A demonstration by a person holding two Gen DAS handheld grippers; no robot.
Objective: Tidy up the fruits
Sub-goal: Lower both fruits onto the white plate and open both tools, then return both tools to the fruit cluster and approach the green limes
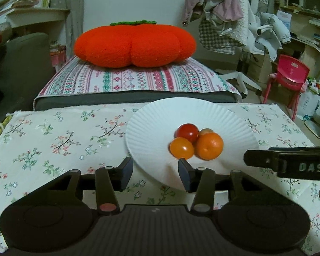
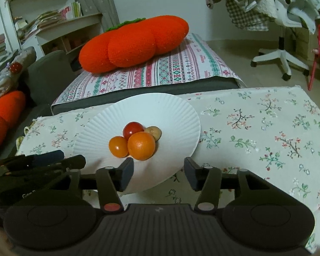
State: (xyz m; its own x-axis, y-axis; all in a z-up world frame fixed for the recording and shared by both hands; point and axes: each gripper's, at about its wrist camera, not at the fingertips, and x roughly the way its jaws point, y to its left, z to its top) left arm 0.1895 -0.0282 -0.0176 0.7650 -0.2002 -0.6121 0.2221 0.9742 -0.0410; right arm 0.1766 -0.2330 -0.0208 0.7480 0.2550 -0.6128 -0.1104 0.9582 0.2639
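A white paper plate [image 1: 151, 128] [image 2: 166, 111] lies on the floral tablecloth [image 1: 59, 136] [image 2: 256, 128]. On it sit an orange citrus fruit [image 1: 209, 146] [image 2: 141, 145], an orange tomato [image 1: 181, 148] [image 2: 118, 146], a red tomato [image 1: 187, 131] [image 2: 133, 129] and a small brownish fruit [image 1: 206, 131] [image 2: 153, 132], all touching. My left gripper [image 1: 155, 173] is open and empty at the plate's near edge. My right gripper [image 2: 159, 175] is open and empty just in front of the fruits; it shows from the side in the left wrist view [image 1: 288, 164].
A large orange pumpkin-shaped cushion [image 1: 134, 43] [image 2: 132, 44] lies on a patterned mat [image 1: 134, 79] behind the table. A white office chair with clothes [image 2: 281, 21] and a red child's chair [image 1: 288, 74] stand at the right. Shelves [image 2: 53, 21] stand at the left.
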